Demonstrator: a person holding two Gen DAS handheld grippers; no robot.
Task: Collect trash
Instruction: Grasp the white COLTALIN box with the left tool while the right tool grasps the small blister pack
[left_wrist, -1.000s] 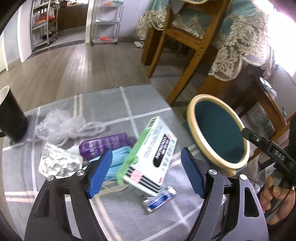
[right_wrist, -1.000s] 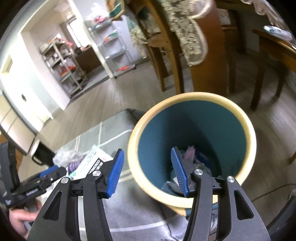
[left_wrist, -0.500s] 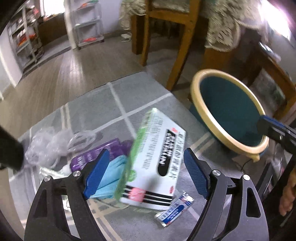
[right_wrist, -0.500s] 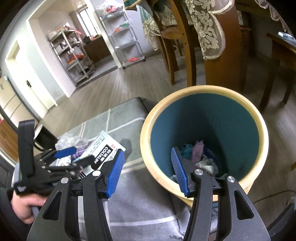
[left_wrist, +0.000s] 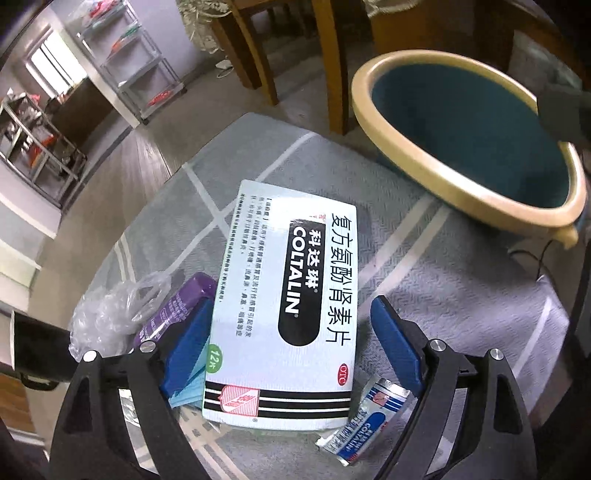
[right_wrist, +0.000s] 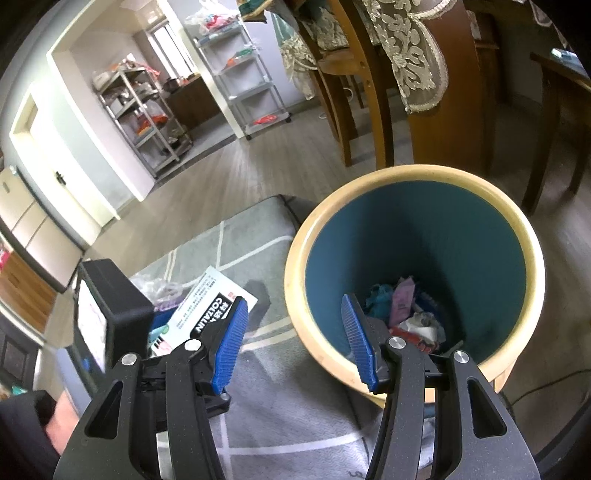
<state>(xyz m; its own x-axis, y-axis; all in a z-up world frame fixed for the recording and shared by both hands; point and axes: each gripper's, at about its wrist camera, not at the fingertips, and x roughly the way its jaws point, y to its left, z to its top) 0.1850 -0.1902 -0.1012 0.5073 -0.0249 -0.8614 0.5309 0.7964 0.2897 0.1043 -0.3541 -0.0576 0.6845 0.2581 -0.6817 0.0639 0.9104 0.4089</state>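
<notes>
Blue-padded left gripper (left_wrist: 291, 345): jaws opening, straddling white COLTALIN medicine box (left_wrist: 284, 306), pads apart from it.
Box: flat on grey rug (left_wrist: 461, 288).
Blue-padded right gripper (right_wrist: 291, 341): open, empty, straddling rim of teal yellow-rimmed bin (right_wrist: 532, 258).

Grey rug (left_wrist: 461, 295) with pale grid lines on wood-plank floor (right_wrist: 229, 177). Wooden chair legs (left_wrist: 332, 62) behind rug. Lace-edged cloth (right_wrist: 413, 55) hanging over wooden furniture. Metal shelving racks (right_wrist: 147, 114) against far wall, cluttered. White wheeled shelf unit (right_wrist: 247, 81) beside doorway.
</notes>
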